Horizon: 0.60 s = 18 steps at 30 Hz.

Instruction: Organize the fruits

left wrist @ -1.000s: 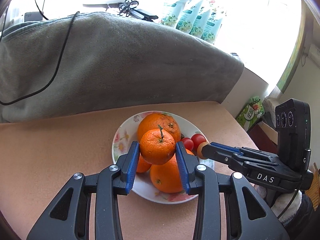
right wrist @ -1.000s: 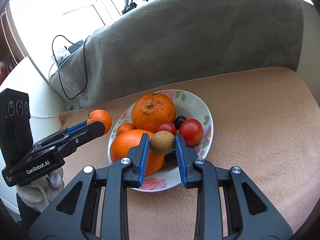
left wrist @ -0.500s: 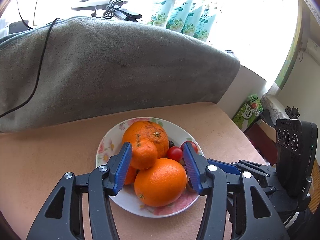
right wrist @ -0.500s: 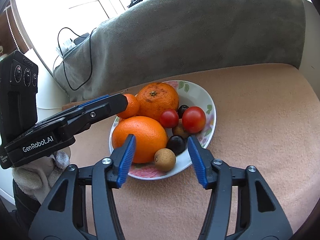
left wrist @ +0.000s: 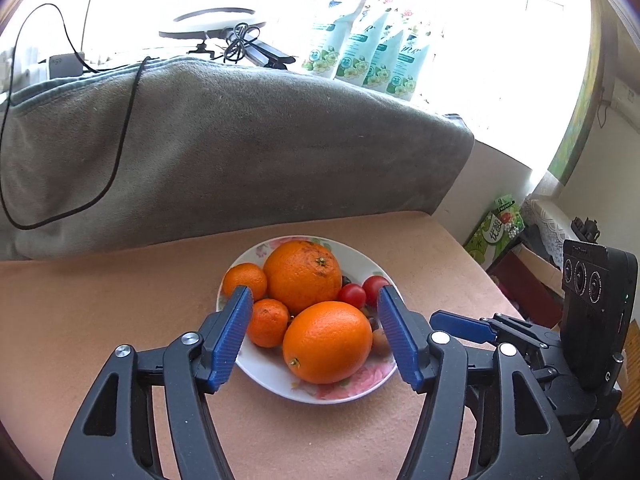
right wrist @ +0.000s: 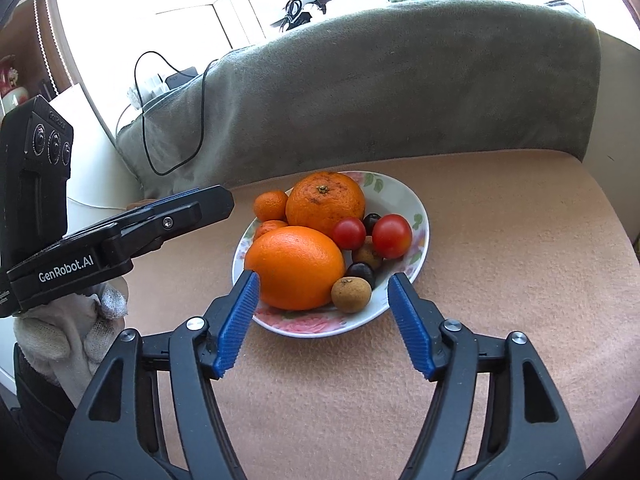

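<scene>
Porcelain floral plate [right wrist: 423, 236] holds oranges, tomatoes; both hand-held grippers [left wrist: 316, 334] [right wrist: 323, 322] released, jaws just opening.

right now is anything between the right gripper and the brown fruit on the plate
Nothing visible. The right gripper is open, its jaws just opened, and the brown fruit lies at the plate's near rim, right ahead.

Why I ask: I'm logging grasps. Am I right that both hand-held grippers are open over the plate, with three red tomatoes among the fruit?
Not quite: the plate holds two red tomatoes, not three, as the right wrist view shows. Both the left hand-held gripper and the right hand-held gripper are open, gripping nothing.
</scene>
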Tool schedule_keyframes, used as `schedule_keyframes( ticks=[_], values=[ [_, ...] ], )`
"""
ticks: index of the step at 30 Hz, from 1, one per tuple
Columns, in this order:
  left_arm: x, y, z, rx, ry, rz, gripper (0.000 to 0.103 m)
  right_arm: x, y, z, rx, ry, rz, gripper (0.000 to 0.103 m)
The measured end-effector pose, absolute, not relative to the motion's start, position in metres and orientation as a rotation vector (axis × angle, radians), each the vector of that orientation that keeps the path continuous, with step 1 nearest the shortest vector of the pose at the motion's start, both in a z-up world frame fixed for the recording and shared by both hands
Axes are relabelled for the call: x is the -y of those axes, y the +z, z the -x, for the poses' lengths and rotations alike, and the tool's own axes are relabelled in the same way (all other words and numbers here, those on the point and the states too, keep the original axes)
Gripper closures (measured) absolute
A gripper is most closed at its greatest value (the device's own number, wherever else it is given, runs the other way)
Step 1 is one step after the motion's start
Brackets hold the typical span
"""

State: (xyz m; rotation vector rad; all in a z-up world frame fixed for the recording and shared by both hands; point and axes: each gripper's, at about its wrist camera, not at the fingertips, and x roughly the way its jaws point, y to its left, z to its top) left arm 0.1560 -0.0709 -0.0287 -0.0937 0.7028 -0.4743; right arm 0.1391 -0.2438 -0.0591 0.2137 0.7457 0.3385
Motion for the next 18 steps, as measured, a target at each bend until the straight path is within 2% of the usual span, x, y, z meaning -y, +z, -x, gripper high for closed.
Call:
schedule_keyframes(
  ticks=[5, 7, 10, 12, 14, 16, 18],
  values=[
    [0.069, -0.023, -0.140, -0.684, -0.471, 0.088, 0.034, 0.244, -0.053, -0.128, -0.731, 0.327, -0.199, 0.030],
    [0.068, -0.022, -0.134, -0.677, -0.464, 0.084, 0.031, 0.242, -0.050, -0.124, -0.717, 0.317, -0.187, 0.021],
    [0.067, -0.020, -0.124, -0.669, -0.456, 0.080, 0.031, 0.239, -0.044, -0.116, -0.692, 0.297, -0.155, 0.021],
    [0.065, -0.019, -0.118, -0.663, -0.439, 0.076, 0.024, 0.238, -0.041, -0.112, -0.686, 0.283, -0.138, 0.021],
    [0.063, -0.017, -0.111, -0.655, -0.431, 0.082, 0.022, 0.239, -0.040, -0.108, -0.681, 0.275, -0.136, 0.020],
    [0.061, -0.017, -0.106, -0.654, -0.424, 0.085, 0.022, 0.239, -0.040, -0.105, -0.677, 0.263, -0.135, 0.011],
    [0.060, -0.018, -0.101, -0.660, -0.413, 0.077, 0.022, 0.241, -0.039, -0.102, -0.662, 0.249, -0.135, 0.011]
  ],
)
